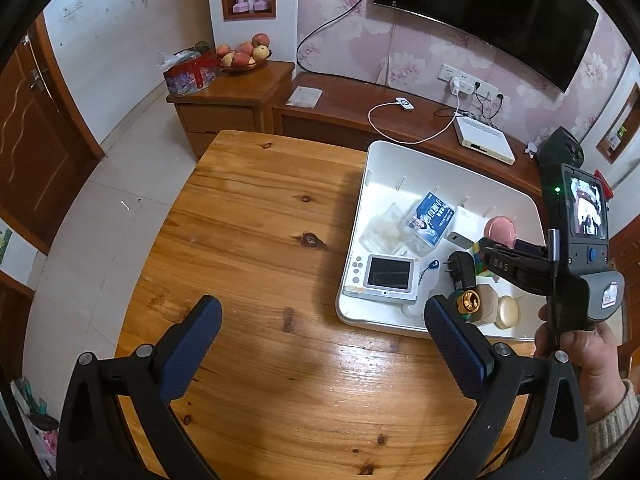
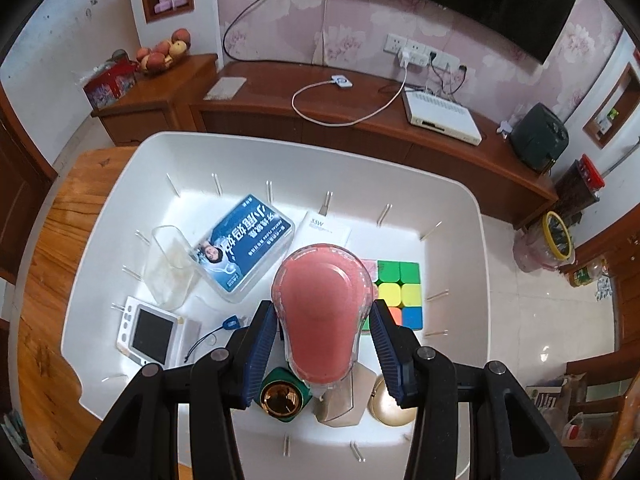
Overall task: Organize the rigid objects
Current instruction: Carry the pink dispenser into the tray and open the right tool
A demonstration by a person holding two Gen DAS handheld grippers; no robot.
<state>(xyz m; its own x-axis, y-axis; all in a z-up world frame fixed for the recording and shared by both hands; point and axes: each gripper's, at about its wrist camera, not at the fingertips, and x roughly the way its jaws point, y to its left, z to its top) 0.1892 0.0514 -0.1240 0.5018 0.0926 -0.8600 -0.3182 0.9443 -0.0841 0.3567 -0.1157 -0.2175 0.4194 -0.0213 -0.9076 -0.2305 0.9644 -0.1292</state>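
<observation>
Most things are already gathered in the white bin [image 2: 472, 216] on the bench [image 1: 248, 216], none is seen left outside. A pink brush [image 2: 320, 312] is held over the bin between the right claw [image 2: 324, 348] fingers, seemingly clamped. The left claw [image 1: 320, 344] is spread apart, empty

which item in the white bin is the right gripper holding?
The pink brush: it sits between the jaws of the right gripper, raised over the white bin. The Rubik's cube and blue-labelled box lie untouched.
</observation>
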